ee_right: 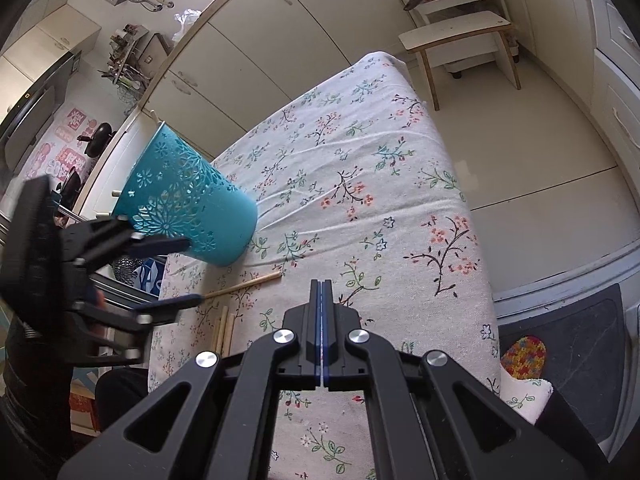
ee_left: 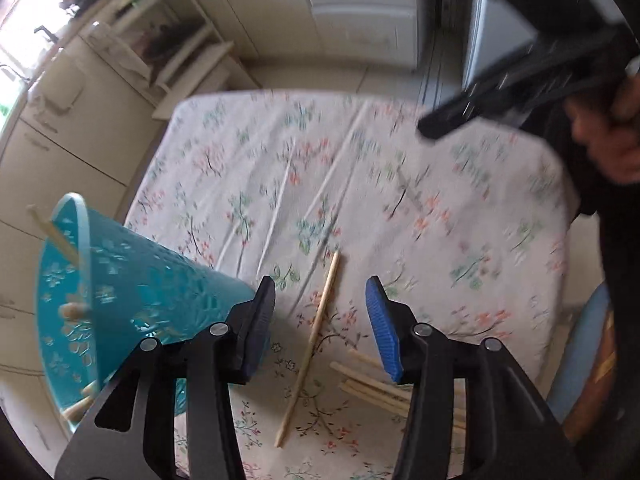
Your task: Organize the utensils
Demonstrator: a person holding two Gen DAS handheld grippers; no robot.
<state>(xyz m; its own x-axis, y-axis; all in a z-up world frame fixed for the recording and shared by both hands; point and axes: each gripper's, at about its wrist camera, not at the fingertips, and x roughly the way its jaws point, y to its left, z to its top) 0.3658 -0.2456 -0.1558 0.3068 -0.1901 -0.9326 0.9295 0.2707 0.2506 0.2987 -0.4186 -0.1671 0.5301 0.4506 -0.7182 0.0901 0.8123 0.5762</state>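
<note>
The left tool (ee_left: pixel 320 312) hangs over the flowered cloth of the worktop (ee_right: pixel 360 160) with its jaws parted about halfway and nothing between the pads. Directly below the gap lies a single wooden chopstick (ee_left: pixel 310 346), flat on the cloth and touching neither finger. Just to its right a small bundle of chopsticks (ee_left: pixel 372 386) lies on the cloth, partly covered by the right-hand finger of that tool, so I cannot count them. To the left stands a teal cut-out holder (ee_left: pixel 132 292), close against the left finger; one chopstick (ee_left: pixel 52 236) leans out over its rim, and a few pale ends show through the perforations inside. The right tool (ee_right: pixel 321 292) is held apart, above the near part of the worktop, jaws pressed fully together and gripping nothing. A pale stool (ee_right: pixel 456 36) and cream cabinets (ee_right: pixel 248 64) stand beyond. The left view is blurred, so the cloth pattern and far shelves are hard to make out.
</note>
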